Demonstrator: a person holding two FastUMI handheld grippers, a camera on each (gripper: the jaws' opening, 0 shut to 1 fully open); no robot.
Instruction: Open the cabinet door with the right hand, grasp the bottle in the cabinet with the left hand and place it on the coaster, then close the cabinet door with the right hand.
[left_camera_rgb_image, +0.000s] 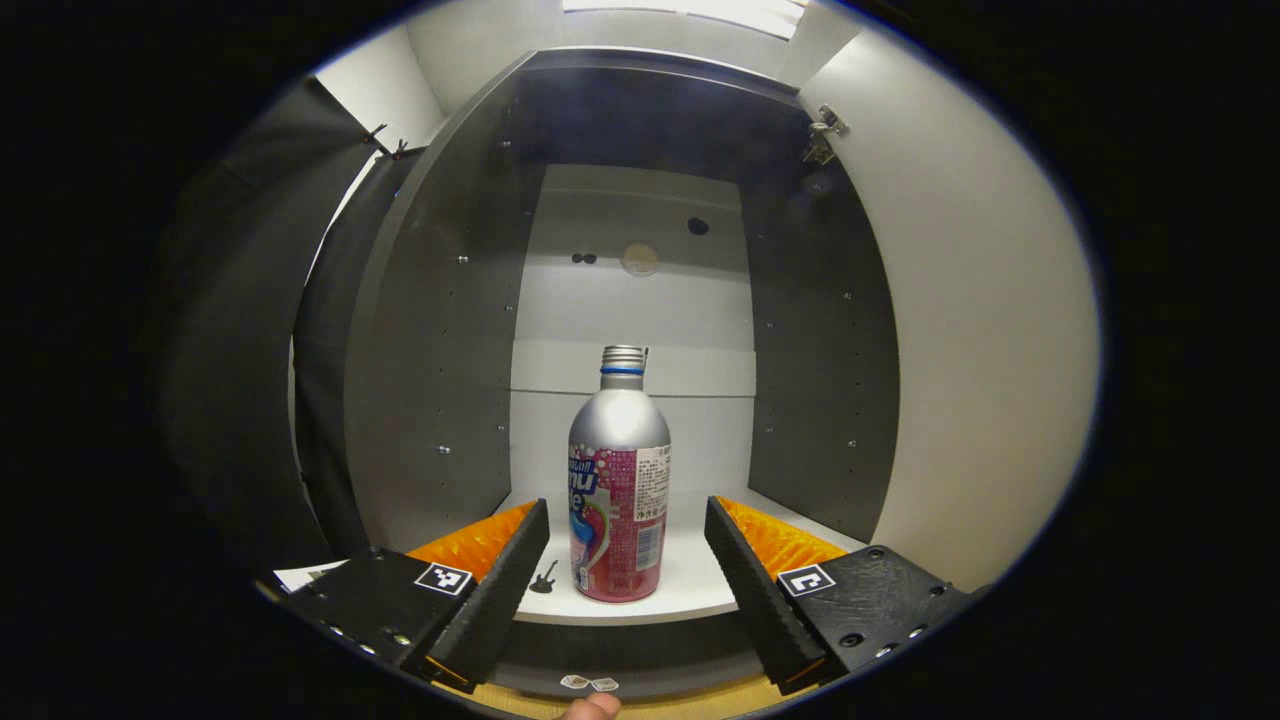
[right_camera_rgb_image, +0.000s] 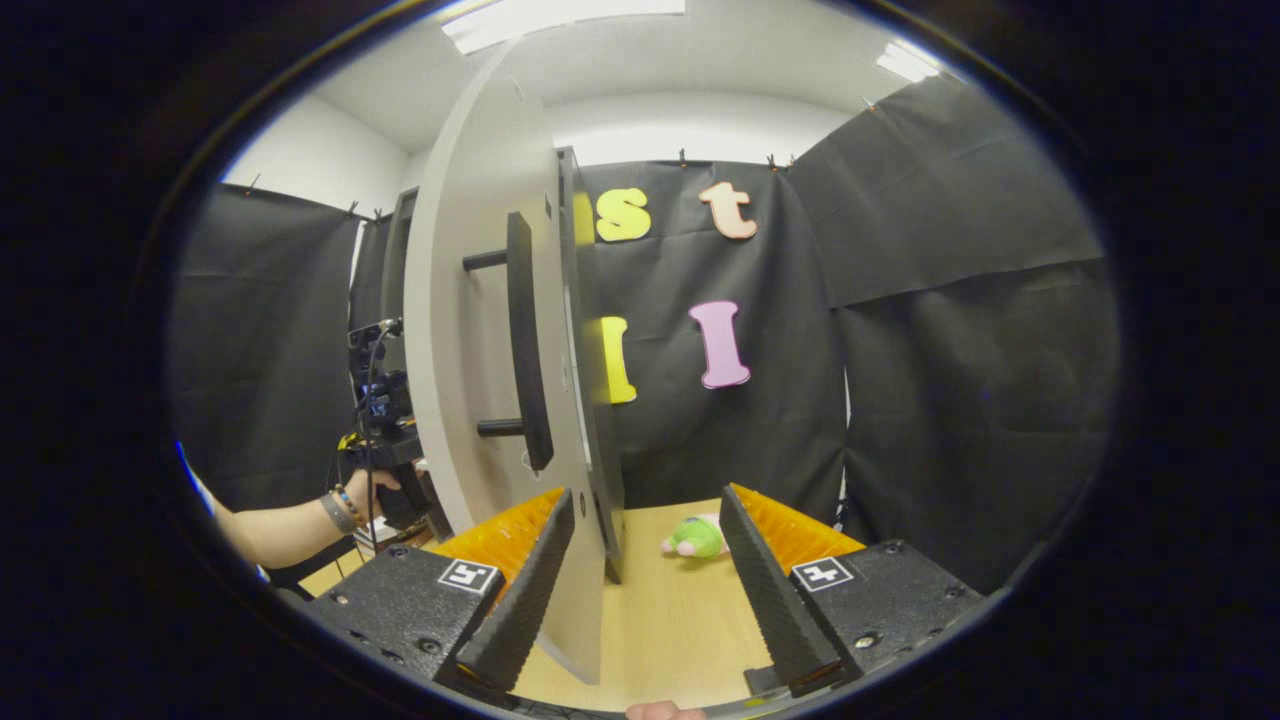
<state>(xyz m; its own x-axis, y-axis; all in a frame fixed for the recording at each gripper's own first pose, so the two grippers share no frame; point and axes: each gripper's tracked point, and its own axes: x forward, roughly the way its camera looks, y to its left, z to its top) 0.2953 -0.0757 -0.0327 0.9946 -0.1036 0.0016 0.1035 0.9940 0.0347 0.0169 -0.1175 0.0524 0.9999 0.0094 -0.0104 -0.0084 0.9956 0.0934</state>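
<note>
Two spread fingers of your left gripper (left_camera_rgb_image: 627, 560) frame the bottle (left_camera_rgb_image: 619, 480) at lower centre of the left gripper view, and neither touches it. The bottle stands upright on the cabinet's white shelf (left_camera_rgb_image: 700, 580), straight ahead, its long axis vertical, so a level push forward should bring the pads to either side of its label. In the right gripper view your right gripper (right_camera_rgb_image: 647, 590) is also spread, holding nothing, beside the open cabinet door (right_camera_rgb_image: 470, 330), whose black handle (right_camera_rgb_image: 525, 340) sits at centre left.
</note>
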